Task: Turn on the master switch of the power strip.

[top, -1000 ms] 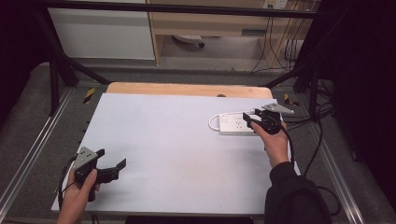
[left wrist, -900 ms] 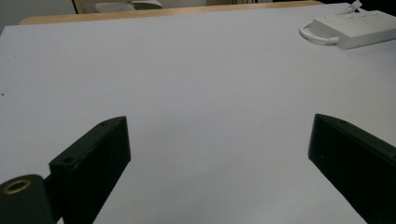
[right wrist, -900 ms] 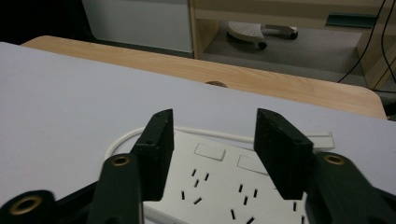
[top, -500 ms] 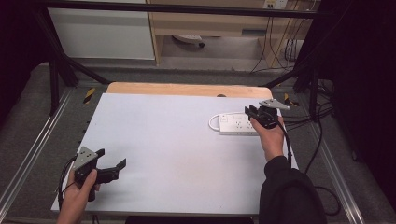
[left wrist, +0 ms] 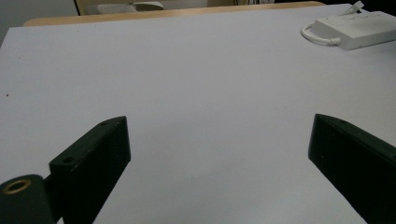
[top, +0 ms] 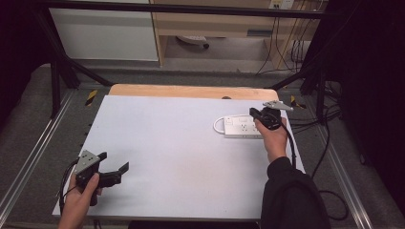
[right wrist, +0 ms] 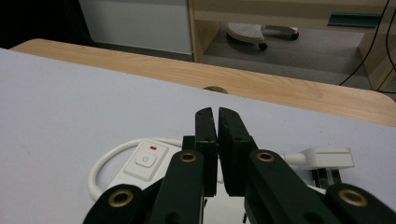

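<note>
Two grippers worked the desk (top: 181, 157): the left gripper (top: 116, 172) rested near its front-left corner, jaws wide and empty; the right gripper (top: 254, 114) hovered, jaws together, over the power strip (top: 239, 126) lying left-to-right.

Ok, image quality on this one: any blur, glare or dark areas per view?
High view: soft overall, the table evenly lit, surroundings falling to black at both sides. Left gripper view: sharp on the power strip, near jaws slightly soft. Right gripper view: its jaws are crisp, background mildly soft; no glare anywhere.
</note>
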The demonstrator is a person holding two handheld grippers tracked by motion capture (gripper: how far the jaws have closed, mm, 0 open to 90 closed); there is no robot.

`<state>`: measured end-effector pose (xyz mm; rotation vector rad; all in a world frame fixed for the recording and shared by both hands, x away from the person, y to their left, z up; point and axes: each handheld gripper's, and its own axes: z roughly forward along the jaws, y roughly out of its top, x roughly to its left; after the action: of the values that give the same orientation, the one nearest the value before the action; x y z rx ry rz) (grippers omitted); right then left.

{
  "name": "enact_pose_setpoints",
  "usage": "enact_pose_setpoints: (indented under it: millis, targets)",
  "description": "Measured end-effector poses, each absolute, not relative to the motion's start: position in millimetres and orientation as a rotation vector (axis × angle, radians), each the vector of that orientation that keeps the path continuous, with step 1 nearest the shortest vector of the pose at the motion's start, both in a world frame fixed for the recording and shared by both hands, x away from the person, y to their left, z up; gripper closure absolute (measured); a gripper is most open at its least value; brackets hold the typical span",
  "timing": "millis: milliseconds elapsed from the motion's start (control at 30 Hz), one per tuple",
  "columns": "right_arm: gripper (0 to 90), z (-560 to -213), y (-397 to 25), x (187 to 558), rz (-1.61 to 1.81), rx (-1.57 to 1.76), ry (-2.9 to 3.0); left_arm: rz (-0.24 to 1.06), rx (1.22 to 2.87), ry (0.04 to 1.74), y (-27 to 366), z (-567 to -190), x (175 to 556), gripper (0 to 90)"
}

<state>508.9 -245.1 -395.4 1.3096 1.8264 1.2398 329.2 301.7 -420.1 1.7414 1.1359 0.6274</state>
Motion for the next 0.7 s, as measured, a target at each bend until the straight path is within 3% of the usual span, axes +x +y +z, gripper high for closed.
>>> enact_pose_setpoints:
  millis: [700]
  targets:
    - [90.0, -407.6, -235.8, 519.1, 1.212, 1.342, 1.858, 0.629, 1.742, 1.133, 301.9, -420.1, 329.2, 5.8]
